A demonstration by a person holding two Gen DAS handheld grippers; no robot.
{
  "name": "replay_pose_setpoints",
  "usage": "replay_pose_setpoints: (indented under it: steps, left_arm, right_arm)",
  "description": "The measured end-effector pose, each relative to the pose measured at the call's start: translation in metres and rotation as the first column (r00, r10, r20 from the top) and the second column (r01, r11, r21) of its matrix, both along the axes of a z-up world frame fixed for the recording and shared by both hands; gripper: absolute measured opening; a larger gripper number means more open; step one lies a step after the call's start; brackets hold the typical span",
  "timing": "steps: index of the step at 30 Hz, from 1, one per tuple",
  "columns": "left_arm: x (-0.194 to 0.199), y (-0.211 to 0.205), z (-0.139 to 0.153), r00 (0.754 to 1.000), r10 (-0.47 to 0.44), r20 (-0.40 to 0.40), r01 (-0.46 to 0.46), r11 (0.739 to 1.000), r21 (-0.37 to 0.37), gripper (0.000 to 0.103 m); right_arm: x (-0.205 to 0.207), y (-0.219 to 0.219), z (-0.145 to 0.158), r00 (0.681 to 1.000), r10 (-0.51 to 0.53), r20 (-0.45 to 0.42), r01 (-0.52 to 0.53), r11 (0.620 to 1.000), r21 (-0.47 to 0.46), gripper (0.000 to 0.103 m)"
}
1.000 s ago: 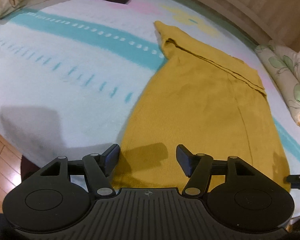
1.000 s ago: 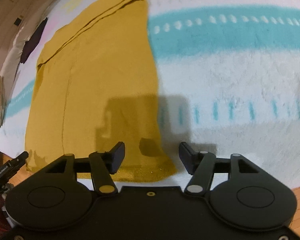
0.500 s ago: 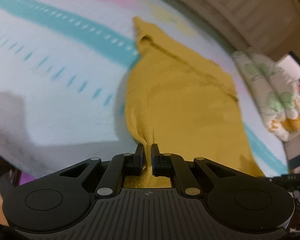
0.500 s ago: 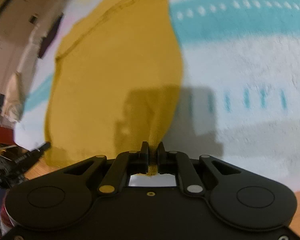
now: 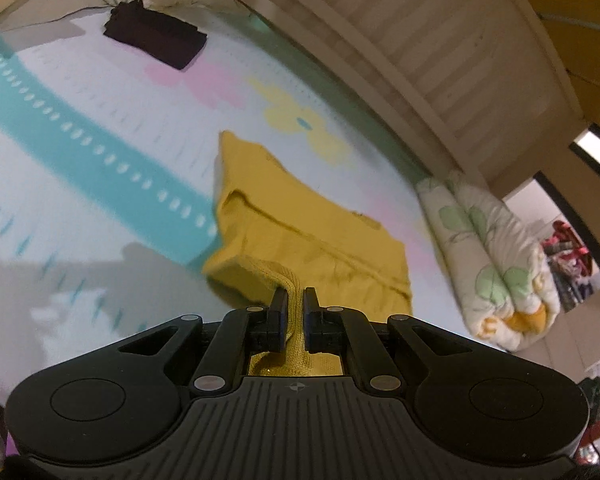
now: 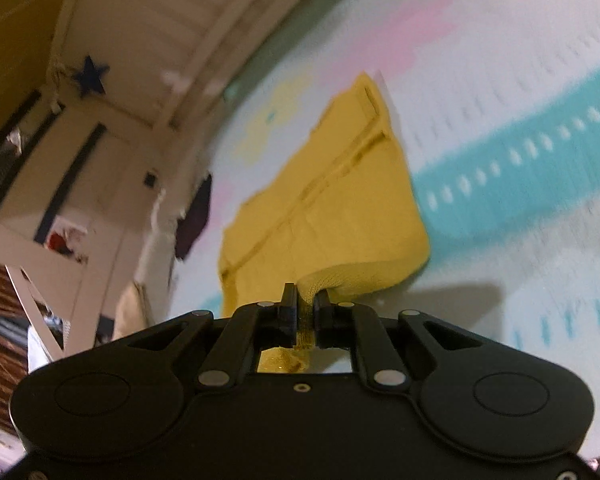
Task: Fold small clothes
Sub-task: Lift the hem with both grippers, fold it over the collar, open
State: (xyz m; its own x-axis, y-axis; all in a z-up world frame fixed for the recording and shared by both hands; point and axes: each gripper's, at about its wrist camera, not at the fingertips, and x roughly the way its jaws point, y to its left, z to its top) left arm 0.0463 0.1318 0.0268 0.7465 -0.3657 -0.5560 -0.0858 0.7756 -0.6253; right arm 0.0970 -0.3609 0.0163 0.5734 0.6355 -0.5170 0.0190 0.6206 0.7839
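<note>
Between both grippers' jaws, yellow garment (image 5: 316,240)

Pastel patterned bed (image 5: 100,160) against a slatted pale headboard (image 5: 440,60), rolled floral quilt (image 5: 500,256), yellow walls (image 5: 580,0).

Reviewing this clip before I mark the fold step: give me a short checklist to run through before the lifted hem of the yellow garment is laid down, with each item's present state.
1. Left gripper shut on the mustard-yellow knit garment: ok, fabric pinched between the jaws.
2. Right gripper shut on the same garment: ok.
3. Far end of the garment flat on the white bedspread with a teal stripe: ok.
4. Both held corners level with each other: cannot tell, neither view shows both.
5. Landing area free of the folded dark garment and the rolled floral quilt: ok, both lie apart.
6. Wrinkles under the lifted fold: cannot tell.
</note>
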Motion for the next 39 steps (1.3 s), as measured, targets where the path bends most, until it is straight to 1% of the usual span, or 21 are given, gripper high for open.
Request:
replay_pose_setpoints:
  steps: [4,6,8,9,12,15,16,17,23,30,35,39]
  left_arm:
    - [0.020,0.001,0.010,1.000,-0.009,0.006,0.009,1.000,-0.009,0.007]
    - [0.028,0.003,0.014,1.000,-0.014,0.008,0.014,1.000,-0.009,0.007]
    - [0.043,0.003,0.017,1.000,-0.014,0.009,0.015,1.000,-0.016,0.007]
    - [0.049,0.004,0.019,1.000,-0.013,0.009,0.013,1.000,-0.016,0.007]
    - [0.071,0.008,0.020,1.000,-0.010,0.006,0.010,1.000,-0.009,0.007]
    - [0.097,0.012,0.017,1.000,-0.001,-0.010,0.001,1.000,-0.016,0.007]
    - [0.108,0.012,0.015,1.000,0.000,-0.016,-0.001,1.000,-0.018,0.007]
    - [0.116,0.014,0.014,1.000,0.001,-0.020,-0.001,1.000,-0.018,0.007]
    - [0.167,0.017,-0.001,0.998,0.010,-0.056,-0.011,1.000,-0.010,0.007]
    - [0.222,0.023,-0.030,0.993,0.036,-0.116,-0.036,0.999,0.001,0.007]
    - [0.249,0.025,-0.049,0.989,0.049,-0.142,-0.047,0.999,0.014,0.007]
    - [0.260,0.027,-0.065,0.986,0.059,-0.156,-0.057,0.998,0.017,0.008]
  right_arm:
    - [0.016,0.003,0.013,0.997,-0.052,0.058,0.050,0.998,0.038,0.017]
    - [0.021,0.004,0.015,0.996,-0.061,0.065,0.059,0.998,0.039,0.017]
    - [0.039,0.008,0.021,0.992,-0.095,0.081,0.092,0.995,0.046,0.017]
    - [0.039,0.008,0.021,0.992,-0.095,0.081,0.092,0.995,0.046,0.017]
    - [0.056,0.011,0.022,0.989,-0.120,0.085,0.117,0.992,0.042,0.017]
    - [0.078,0.012,0.019,0.987,-0.144,0.076,0.141,0.989,0.044,0.017]
    - [0.095,0.014,0.015,0.985,-0.157,0.068,0.155,0.987,0.037,0.017]
    - [0.095,0.014,0.015,0.985,-0.157,0.068,0.155,0.987,0.037,0.017]
    - [0.149,0.020,0.000,0.983,-0.180,0.041,0.179,0.984,0.013,0.017]
    - [0.205,0.030,-0.025,0.979,-0.202,-0.002,0.202,0.979,-0.009,0.017]
    - [0.234,0.038,-0.044,0.979,-0.204,-0.018,0.204,0.979,-0.031,0.017]
    - [0.247,0.044,-0.055,0.978,-0.206,-0.031,0.205,0.978,-0.051,0.018]
